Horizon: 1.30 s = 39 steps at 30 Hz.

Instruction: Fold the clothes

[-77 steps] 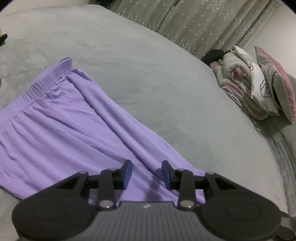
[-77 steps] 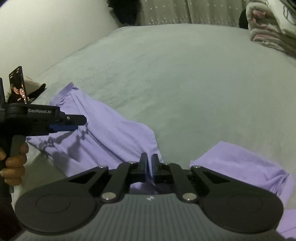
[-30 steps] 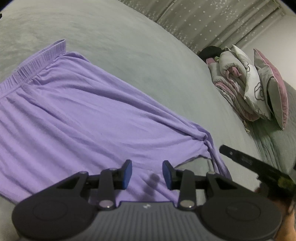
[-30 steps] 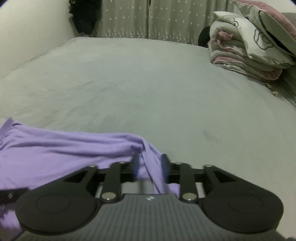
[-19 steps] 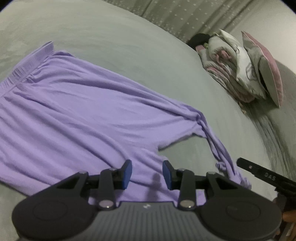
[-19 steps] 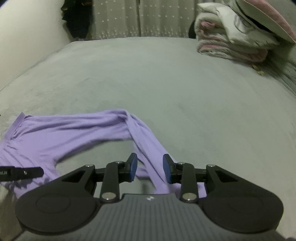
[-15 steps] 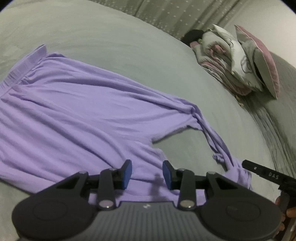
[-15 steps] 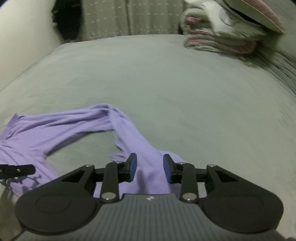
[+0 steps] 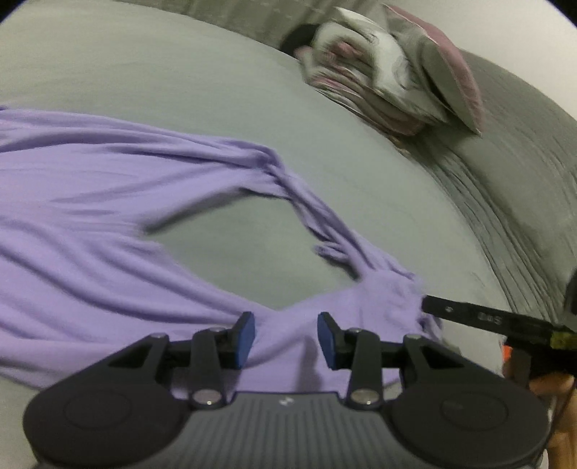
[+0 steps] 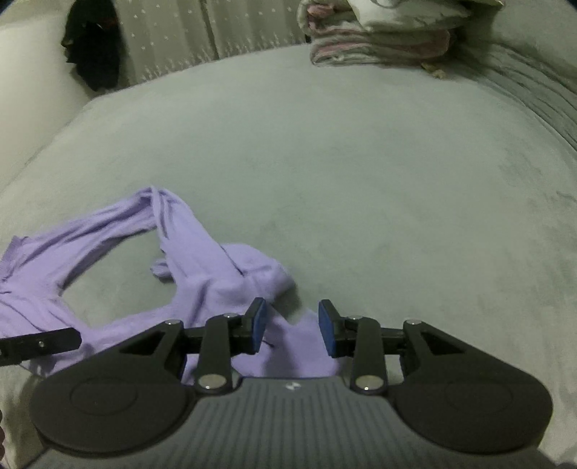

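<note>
A pair of lilac, thin-knit trousers (image 9: 90, 202) lies spread on the grey plush bedcover (image 9: 180, 72), and everything else in the room sits around that garment. Its two legs part and leave a bare patch of bedcover between them; the far leg is twisted into a narrow rope (image 9: 288, 184) before it widens again into a rumpled hem (image 10: 249, 277). The near leg lies flatter, though the left wrist view is blurred and the fine creases cannot be made out.

The left gripper (image 9: 286, 333) hangs just above the near leg's lower end, its blue-padded fingers (image 9: 245, 335) spread apart with only lilac cloth showing in the gap, none of it pinched. The right gripper (image 10: 292, 328) hovers over the rumpled hem at the edge of the trousers, jaws likewise wide and holding nothing; part of its black body (image 9: 487, 319) pokes in beside the hem in the left view, with a hand (image 9: 551, 382) gripping the handle below.

Well beyond the trousers, toward the head of the bed, a stack of folded white and pink quilts (image 9: 360, 83) carries a grey pillow with a pink border (image 9: 443, 75). Behind those hangs a pale dotted curtain (image 10: 202, 32), and a dark bundle (image 10: 92, 50) sits at its left end
</note>
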Available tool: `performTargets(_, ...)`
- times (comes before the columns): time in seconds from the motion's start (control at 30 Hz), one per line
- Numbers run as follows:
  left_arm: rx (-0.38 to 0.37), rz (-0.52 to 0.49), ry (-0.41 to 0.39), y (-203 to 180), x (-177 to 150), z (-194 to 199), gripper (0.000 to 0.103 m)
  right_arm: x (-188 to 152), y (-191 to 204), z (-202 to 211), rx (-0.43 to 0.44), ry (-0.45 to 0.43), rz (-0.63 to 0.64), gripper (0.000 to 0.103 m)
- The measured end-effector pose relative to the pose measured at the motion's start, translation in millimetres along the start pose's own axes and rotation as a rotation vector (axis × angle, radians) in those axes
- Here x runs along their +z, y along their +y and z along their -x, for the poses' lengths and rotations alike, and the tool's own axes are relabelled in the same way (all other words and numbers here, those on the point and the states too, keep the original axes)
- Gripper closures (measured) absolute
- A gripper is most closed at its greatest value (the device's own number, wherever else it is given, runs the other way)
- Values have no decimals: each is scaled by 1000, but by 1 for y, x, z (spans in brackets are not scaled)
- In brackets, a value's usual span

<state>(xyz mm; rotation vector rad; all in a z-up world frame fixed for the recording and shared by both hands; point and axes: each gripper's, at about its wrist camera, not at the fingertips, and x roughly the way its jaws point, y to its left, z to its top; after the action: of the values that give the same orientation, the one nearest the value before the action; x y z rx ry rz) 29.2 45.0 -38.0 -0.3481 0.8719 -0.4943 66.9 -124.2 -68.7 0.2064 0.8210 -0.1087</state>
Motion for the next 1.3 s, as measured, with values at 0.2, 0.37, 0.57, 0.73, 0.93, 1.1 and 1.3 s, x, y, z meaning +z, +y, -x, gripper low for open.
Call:
performTargets(0.2, -86, -82, 31, -34, -6, -22, 62, -7, -17, 6, -8, 10, -21, 67)
performTargets(0.37, -95, -160, 54, -54, -17, -36, 63, -7, -27, 14, 21, -26, -36, 67)
performTargets(0.57, -81, -235, 35, -65, -26, -36, 70, 3, -26, 4, 187, -43, -139, 67)
performTargets(0.73, -37, -296, 20, -73, -32, -38, 100, 7, -13, -18, 241, -38, -157, 92)
performTargets(0.93, -53, -308, -62, -74, -28, -13, 102, 8, -14, 12, 214, -145, -142, 95)
performTargets(1.1, -116, -293, -71, -71, -25, 6, 102, 2, -14, 52, 228, -222, -83, 95)
performTargets(1.3, -190, -279, -79, -67, -21, 28, 102, -21, -6, 94, 236, -291, 24, 95)
